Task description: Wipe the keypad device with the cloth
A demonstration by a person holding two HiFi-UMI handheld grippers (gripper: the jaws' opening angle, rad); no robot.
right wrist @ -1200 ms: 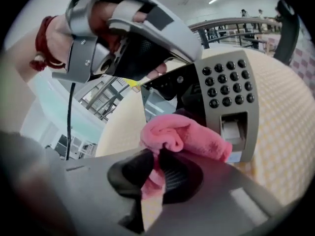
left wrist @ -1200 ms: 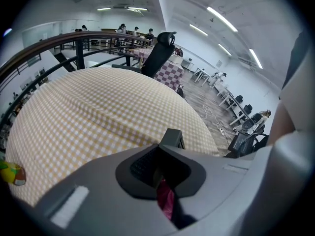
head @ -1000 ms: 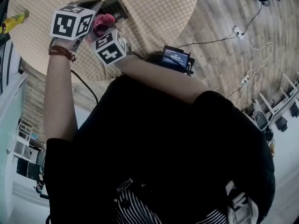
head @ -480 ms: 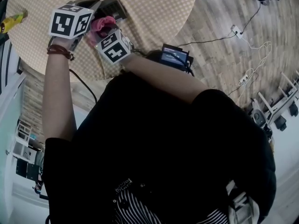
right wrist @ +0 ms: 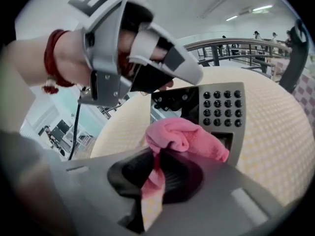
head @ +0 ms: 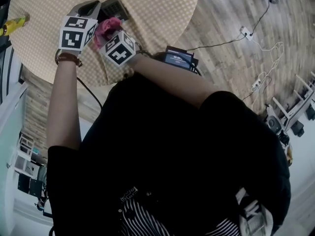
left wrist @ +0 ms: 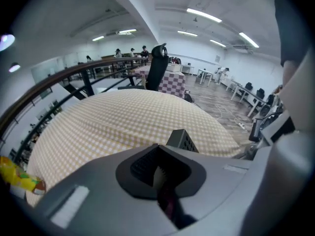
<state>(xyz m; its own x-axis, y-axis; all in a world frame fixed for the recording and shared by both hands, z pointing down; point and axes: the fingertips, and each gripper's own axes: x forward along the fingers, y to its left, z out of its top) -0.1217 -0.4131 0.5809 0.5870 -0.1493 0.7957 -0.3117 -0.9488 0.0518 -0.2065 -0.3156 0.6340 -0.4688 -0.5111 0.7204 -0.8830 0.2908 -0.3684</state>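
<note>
A grey keypad device (right wrist: pixel 224 107) with black round buttons is held up over the round checkered table (head: pixel 157 9). My left gripper (right wrist: pixel 162 70) is shut on the device's dark end, and from its own view only a corner of the keypad device (left wrist: pixel 181 140) shows past the left gripper (left wrist: pixel 158 173). My right gripper (right wrist: pixel 155 173) is shut on a pink cloth (right wrist: pixel 184 136), which is bunched against the lower face of the keypad. In the head view the pink cloth (head: pixel 108 27) lies between the two marker cubes, with the keypad device (head: pixel 114 6) just beyond.
A yellow object (head: pixel 15 22) lies at the table's left edge, also seen as a yellow object (left wrist: pixel 17 178) from the left gripper. A small screen unit (head: pixel 178 59) sits by the right forearm. Cables and a power strip (head: pixel 244 32) lie on the wooden floor.
The left gripper's cube has turned and dropped a little toward the right one. The cloth has shifted slightly on the keypad.
</note>
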